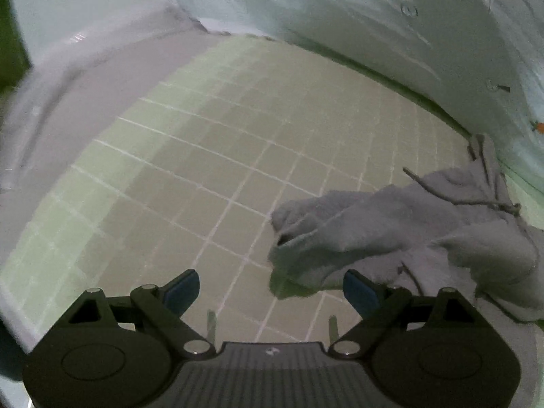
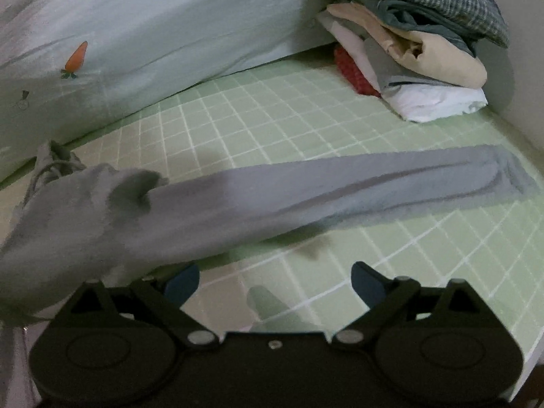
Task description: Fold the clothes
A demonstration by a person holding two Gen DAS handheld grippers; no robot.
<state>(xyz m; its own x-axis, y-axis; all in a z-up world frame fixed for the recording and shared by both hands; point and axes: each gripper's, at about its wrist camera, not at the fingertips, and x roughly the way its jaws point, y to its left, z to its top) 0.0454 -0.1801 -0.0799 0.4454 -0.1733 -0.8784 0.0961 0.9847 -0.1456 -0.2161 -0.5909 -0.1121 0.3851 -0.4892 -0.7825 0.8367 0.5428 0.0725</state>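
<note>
A pair of grey sweatpants [image 2: 238, 204] lies across the bed [image 2: 391, 272], on a pale green sheet crossed by white grid lines. From the right wrist view one leg stretches out long and fairly flat toward the right, its cuff end [image 2: 510, 173] lying on the sheet near the bed's far right side. The waist end is bunched into a rumpled heap at the left, with a drawstring [image 2: 44, 170] trailing from it close to a big pale blue-green pillow [image 2: 170, 27] that carries a small orange carrot print [image 2: 77, 56].

In the far right corner sits a stack of folded clothes [image 2: 425, 51]: a checked shirt on top, beige and grey pieces beneath, white at the bottom, and something red tucked behind. The stack is well apart from the sweatpants.

The right gripper [image 2: 275, 280] hangs just in front of the sweatpants, its jaws spread wide with nothing between them; the bunched cloth lies just beside the left finger.

In the left wrist view the left gripper [image 1: 272, 289] also has its jaws released and empty, held over bare sheet. The crumpled waist end of the sweatpants [image 1: 391, 231] sits to its right, close to the right finger, with the drawstring [image 1: 476, 200] lying loose on top. The pillow [image 1: 340, 17] rises behind.
</note>
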